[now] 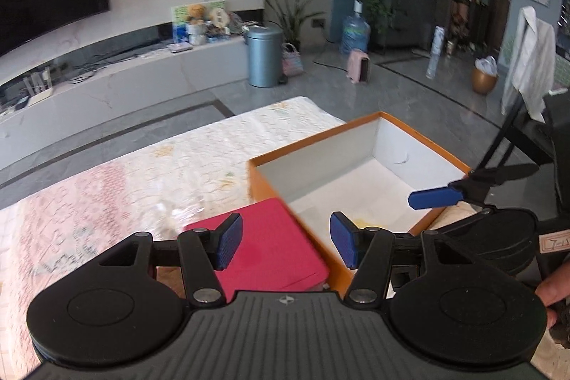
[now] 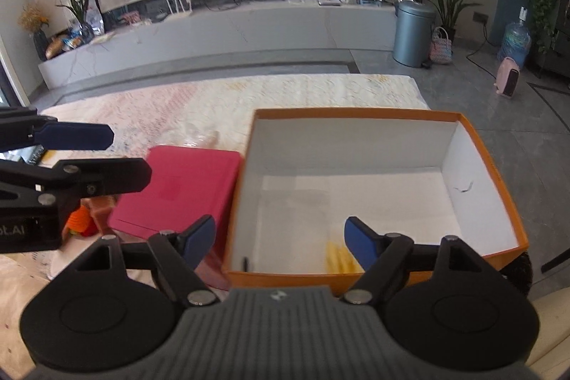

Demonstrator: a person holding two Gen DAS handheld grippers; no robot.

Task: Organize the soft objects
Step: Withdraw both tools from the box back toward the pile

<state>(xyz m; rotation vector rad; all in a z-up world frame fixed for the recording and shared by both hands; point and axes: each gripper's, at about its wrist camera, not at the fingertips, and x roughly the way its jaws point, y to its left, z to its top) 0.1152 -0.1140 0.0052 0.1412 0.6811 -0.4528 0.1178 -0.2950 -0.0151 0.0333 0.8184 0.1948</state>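
An orange box [image 1: 302,145] [image 2: 356,111] with a white inside stands open on a patterned mat [image 1: 142,184] [image 2: 213,102]. A soft yellow thing [image 1: 367,221] [image 2: 340,259] lies in its near corner, partly hidden by my fingers. A flat red box [image 1: 270,237] [image 2: 185,187] lies against its left side. My left gripper [image 1: 285,230] hovers open over the seam between the two boxes, nothing between its pads. My right gripper [image 2: 281,230] is open above the orange box's near wall, also holding nothing. Each gripper's blue fingertip [image 1: 434,196] [image 2: 74,136] shows in the other's view.
A small orange and red toy [image 2: 80,219] sits left of the red box, under the left gripper. Beyond the mat is grey tiled floor with a grey bin [image 2: 413,34], a pink heater [image 2: 507,81], a water bottle [image 2: 514,43] and a low white TV bench [image 2: 213,31]. A hand [image 1: 552,287] is at the right edge.
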